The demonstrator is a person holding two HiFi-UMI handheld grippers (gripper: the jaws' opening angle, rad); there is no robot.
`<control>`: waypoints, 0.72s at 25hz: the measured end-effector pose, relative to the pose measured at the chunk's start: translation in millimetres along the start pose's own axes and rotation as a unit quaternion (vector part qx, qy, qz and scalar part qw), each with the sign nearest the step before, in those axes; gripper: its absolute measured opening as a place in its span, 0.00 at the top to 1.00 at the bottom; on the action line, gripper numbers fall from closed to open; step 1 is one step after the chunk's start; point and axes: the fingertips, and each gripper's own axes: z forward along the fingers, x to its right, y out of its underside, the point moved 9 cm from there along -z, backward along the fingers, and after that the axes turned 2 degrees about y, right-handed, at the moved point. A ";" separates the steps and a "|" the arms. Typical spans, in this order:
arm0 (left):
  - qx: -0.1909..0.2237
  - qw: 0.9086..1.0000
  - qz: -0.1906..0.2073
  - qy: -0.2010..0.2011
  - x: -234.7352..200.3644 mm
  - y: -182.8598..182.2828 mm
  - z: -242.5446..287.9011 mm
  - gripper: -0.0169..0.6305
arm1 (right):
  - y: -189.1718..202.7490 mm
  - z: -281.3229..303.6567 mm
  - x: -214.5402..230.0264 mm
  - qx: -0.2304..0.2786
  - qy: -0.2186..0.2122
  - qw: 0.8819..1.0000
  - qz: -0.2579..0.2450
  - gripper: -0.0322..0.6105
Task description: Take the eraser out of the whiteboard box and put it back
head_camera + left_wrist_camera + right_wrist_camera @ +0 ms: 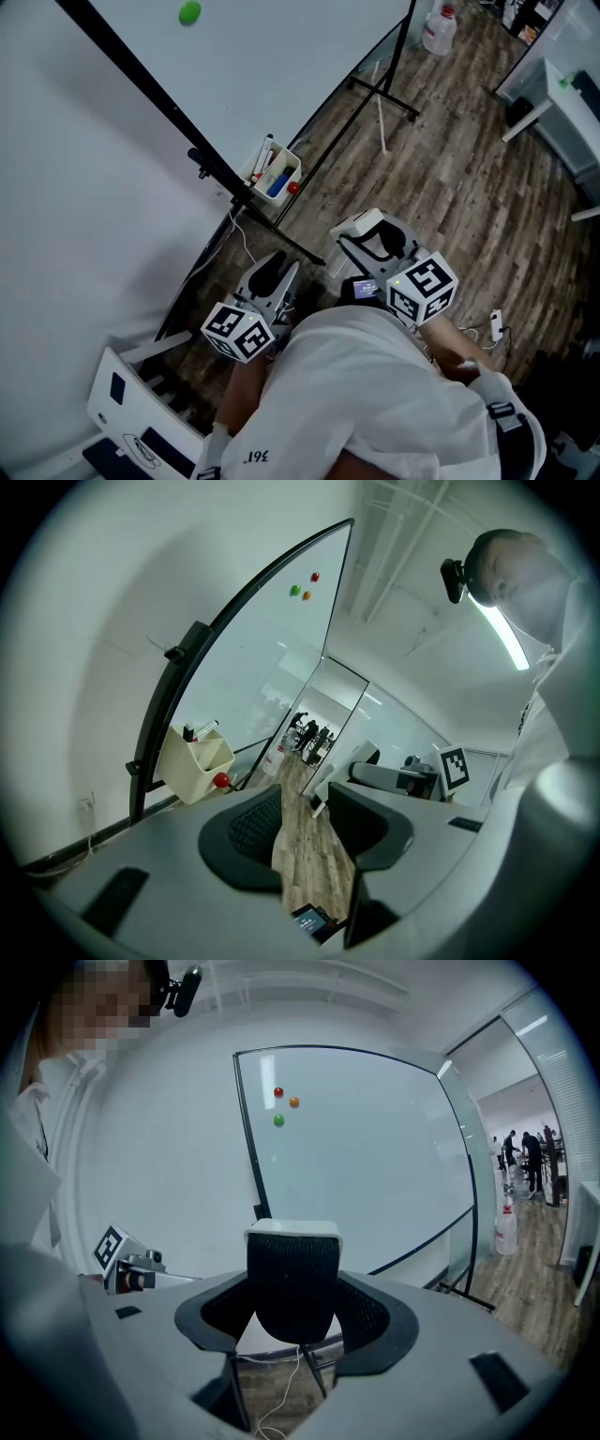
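Note:
The eraser, with a white back and black felt, sits between the pads of my right gripper, which is shut on it. In the head view the eraser is held over the wooden floor, right of the whiteboard's lower edge, in the right gripper. The cream whiteboard box hangs on the board's frame with markers standing in it and a red magnet beside it. My left gripper is open with nothing between its jaws, and the box lies ahead to its left. In the head view the left gripper is below the box.
The whiteboard stands on a black frame with feet on the floor. A plastic bottle stands beyond it, a white desk at far right. A cable and a power strip lie on the floor.

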 end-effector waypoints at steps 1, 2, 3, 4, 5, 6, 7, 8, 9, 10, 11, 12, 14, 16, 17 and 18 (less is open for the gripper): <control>0.001 1.000 -0.001 0.000 0.2 0.2 -0.3 0.72 | 0.1 -0.4 0.2 0.000 0.000 1.000 0.000 0.52; 0.001 1.000 -0.001 -0.001 0.3 0.4 -0.5 0.72 | 0.0 -0.7 0.4 0.000 0.001 1.000 -0.001 0.52; 0.002 1.000 -0.002 -0.001 0.4 0.3 -0.8 0.72 | -0.4 -0.9 0.5 0.001 0.001 1.000 -0.001 0.52; 0.003 1.000 -0.001 -0.002 0.4 0.0 -1.1 0.72 | -1.1 -1.0 0.5 0.001 0.001 1.000 -0.002 0.52; 0.004 1.000 -0.001 -0.003 0.4 -0.5 -1.5 0.72 | -2.1 -1.1 0.4 0.002 0.001 1.000 -0.003 0.52; 0.006 1.000 0.000 -0.003 0.3 -1.3 -2.1 0.72 | -3.4 -1.1 0.2 0.003 0.001 1.000 -0.004 0.52; 0.007 1.000 0.001 -0.004 0.1 -2.4 -2.6 0.72 | -4.9 -0.9 0.0 0.004 0.000 1.000 -0.006 0.52; 0.008 1.000 0.001 -0.005 -0.3 -3.7 -3.0 0.72 | -6.5 -0.6 -0.1 0.006 0.000 1.000 -0.008 0.52; 0.010 1.000 0.002 -0.006 -1.0 -5.2 -3.3 0.72 | -8.1 0.1 -0.1 0.007 -0.001 1.000 -0.010 0.52; 0.011 1.000 0.003 -0.006 -2.1 -6.7 -3.5 0.72 | -9.6 0.9 0.2 0.009 -0.001 1.000 -0.012 0.52; 0.012 1.000 0.004 -0.008 -3.4 -8.3 -3.8 0.72 | -11.1 2.0 0.5 0.011 -0.001 1.000 -0.014 0.52; 0.013 1.000 0.005 -0.010 -4.9 -10.1 -4.1 0.72 | -12.7 3.4 0.9 0.013 -0.001 1.000 -0.016 0.52; 0.016 1.000 0.010 -0.011 -8.4 -13.8 -4.5 0.72 | -16.5 6.7 1.4 0.017 -0.002 1.000 -0.020 0.52; 0.018 1.000 0.016 -0.010 -10.7 -16.6 -4.5 0.72 | -20.3 8.7 2.1 0.021 -0.004 0.999 -0.025 0.52; 0.019 1.000 0.018 -0.011 -11.3 -18.0 -4.4 0.72 | -22.3 9.0 2.6 0.023 -0.004 0.999 -0.027 0.52; 0.020 1.000 0.020 -0.012 -11.9 -19.7 -4.3 0.72 | -24.6 9.4 3.6 0.025 -0.003 0.999 -0.028 0.52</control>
